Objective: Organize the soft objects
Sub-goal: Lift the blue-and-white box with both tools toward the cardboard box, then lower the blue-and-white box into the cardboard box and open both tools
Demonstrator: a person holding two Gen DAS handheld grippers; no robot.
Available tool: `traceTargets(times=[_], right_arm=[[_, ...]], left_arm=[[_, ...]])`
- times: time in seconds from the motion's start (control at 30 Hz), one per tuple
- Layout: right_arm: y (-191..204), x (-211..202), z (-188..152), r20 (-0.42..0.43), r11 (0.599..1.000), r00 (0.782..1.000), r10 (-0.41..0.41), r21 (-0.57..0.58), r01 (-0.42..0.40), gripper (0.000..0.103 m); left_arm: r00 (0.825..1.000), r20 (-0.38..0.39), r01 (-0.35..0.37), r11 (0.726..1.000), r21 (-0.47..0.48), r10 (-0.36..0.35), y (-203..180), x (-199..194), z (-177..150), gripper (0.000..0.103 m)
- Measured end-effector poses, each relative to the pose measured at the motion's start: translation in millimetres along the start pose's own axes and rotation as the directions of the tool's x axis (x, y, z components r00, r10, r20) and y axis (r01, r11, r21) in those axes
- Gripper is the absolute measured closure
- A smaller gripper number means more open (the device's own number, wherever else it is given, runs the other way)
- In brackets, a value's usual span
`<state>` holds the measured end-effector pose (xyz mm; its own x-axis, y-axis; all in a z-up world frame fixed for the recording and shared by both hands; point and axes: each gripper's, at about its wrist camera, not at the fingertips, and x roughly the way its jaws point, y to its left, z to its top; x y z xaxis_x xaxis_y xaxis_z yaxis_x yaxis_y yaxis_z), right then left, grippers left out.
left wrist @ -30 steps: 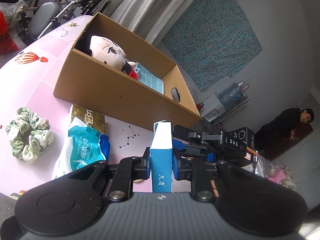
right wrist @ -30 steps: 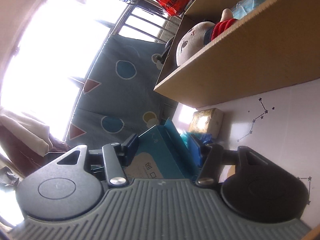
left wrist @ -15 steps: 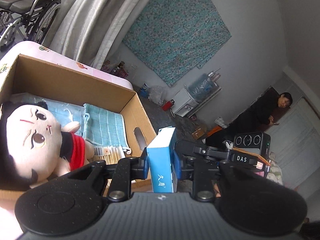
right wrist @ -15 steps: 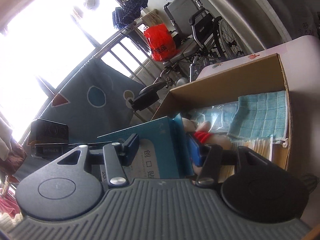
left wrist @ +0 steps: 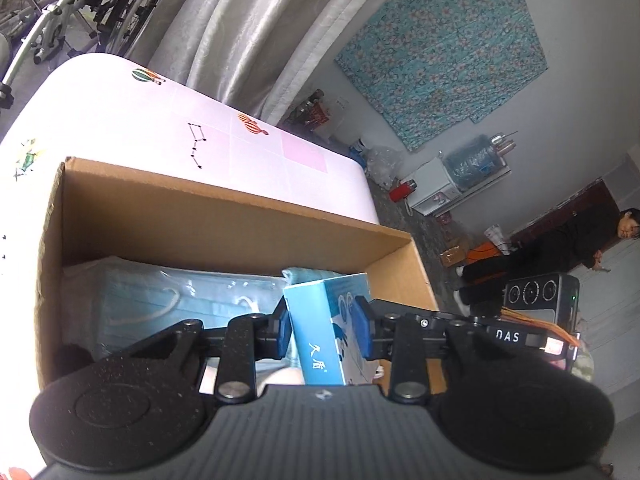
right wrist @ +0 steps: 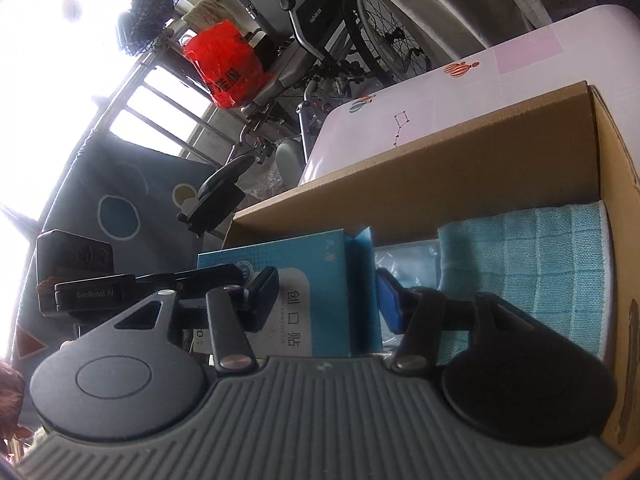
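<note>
A small blue box of plasters (left wrist: 316,344) hangs over the open cardboard box (left wrist: 224,204), and both grippers are on it. My left gripper (left wrist: 322,328) has its jaws opening: the blue box stands tilted between the blue pads, loose. My right gripper (right wrist: 326,300) is shut on the same blue box (right wrist: 312,280), whose broad printed face shows. Inside the cardboard box (right wrist: 440,148) lie a pack of blue face masks (left wrist: 160,300) and a folded blue towel (right wrist: 520,264). The doll is almost wholly hidden beneath the grippers.
The cardboard box sits on a pink table (left wrist: 120,112) with printed balloons and star figures. A wheelchair (right wrist: 340,20) and a red bag (right wrist: 224,64) stand beyond the table's far end. A person (left wrist: 560,248) sits on the floor at the right.
Both grippers carried the blue box from the table in front of the cardboard box to above its inside. The left jaws widened and the blue box now tilts between them.
</note>
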<state>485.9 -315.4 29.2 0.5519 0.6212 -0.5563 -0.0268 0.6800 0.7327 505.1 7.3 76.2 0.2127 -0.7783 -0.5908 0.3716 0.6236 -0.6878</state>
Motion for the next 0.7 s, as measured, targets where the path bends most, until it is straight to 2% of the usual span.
traceTargets(times=[0.07, 0.13, 0.2, 0.23, 0.27, 0.3, 0.33, 0.4, 0.47, 0.5, 0.57, 0.6, 0.7], right_arm=[[-5.5, 27.6, 4.2, -0.031, 0.999, 0.999, -0.021, 0.027, 0.021, 0.053], [-7.2, 56.3, 6.4, -0.04, 0.998, 0.997, -0.063, 0.018, 0.064, 0.059], [-8.2, 79.4, 6.3, -0.056, 0.997, 0.996, -0.07, 0.024, 0.071, 0.061], [-8.5, 88.9, 6.2, -0.07, 0.997, 0.995, -0.074, 0.027, 0.076, 0.061], [-9.0, 97.9, 6.0, -0.082, 0.996, 0.993, -0.086, 0.029, 0.088, 0.061], [-10.3, 104.2, 5.5, -0.083, 0.994, 0.991, -0.101, 0.033, 0.104, 0.061], [-11.7, 109.3, 4.7, -0.087, 0.992, 0.989, -0.117, 0.036, 0.12, 0.061], [-15.1, 118.3, 2.9, -0.093, 0.991, 0.988, -0.122, 0.051, 0.127, 0.061], [-16.5, 126.1, -0.1, -0.103, 0.992, 0.99, -0.098, 0.068, 0.105, 0.06], [-15.2, 131.0, -0.6, -0.106, 0.993, 0.99, -0.096, 0.062, 0.103, 0.06], [-10.7, 139.2, -0.5, -0.109, 0.993, 0.989, -0.104, 0.041, 0.109, 0.06], [-8.4, 143.4, 0.4, -0.107, 0.993, 0.989, -0.104, 0.04, 0.108, 0.06], [-1.4, 156.5, 0.6, -0.122, 0.996, 0.989, -0.077, 0.036, 0.082, 0.062]], left_arm=[[0.997, -0.014, -0.071, 0.997, 0.03, 0.072, 14.7, 5.9, 17.4, 0.069], [0.989, -0.026, -0.141, 0.988, 0.062, 0.142, 25.4, 11.0, 29.6, 0.076], [0.97, -0.011, -0.242, 0.966, 0.09, 0.243, 30.3, 15.3, 37.8, 0.065], [0.947, -0.007, -0.316, 0.939, 0.132, 0.32, 27.0, 19.4, 41.2, 0.063], [0.917, 0.022, -0.397, 0.902, 0.17, 0.399, 22.2, 21.3, 42.8, 0.063], [0.88, 0.059, -0.473, 0.855, 0.212, 0.472, 15.8, 22.4, 40.8, 0.063], [0.852, 0.091, -0.521, 0.814, 0.258, 0.516, 8.9, 22.8, 38.2, 0.062], [0.814, 0.124, -0.574, 0.751, 0.326, 0.568, -1.5, 23.6, 33.0, 0.063], [0.763, 0.163, -0.634, 0.672, 0.382, 0.626, -6.6, 25.4, 25.9, 0.065], [0.745, 0.166, -0.647, 0.642, 0.411, 0.646, -7.7, 29.3, 23.1, 0.066], [0.725, 0.167, -0.659, 0.603, 0.449, 0.668, -8.7, 34.0, 17.1, 0.066], [0.722, 0.161, -0.658, 0.597, 0.459, 0.673, -8.1, 34.2, 13.4, 0.066], [0.737, 0.145, -0.643, 0.618, 0.452, 0.66, -2.5, 34.6, 5.6, 0.066]])
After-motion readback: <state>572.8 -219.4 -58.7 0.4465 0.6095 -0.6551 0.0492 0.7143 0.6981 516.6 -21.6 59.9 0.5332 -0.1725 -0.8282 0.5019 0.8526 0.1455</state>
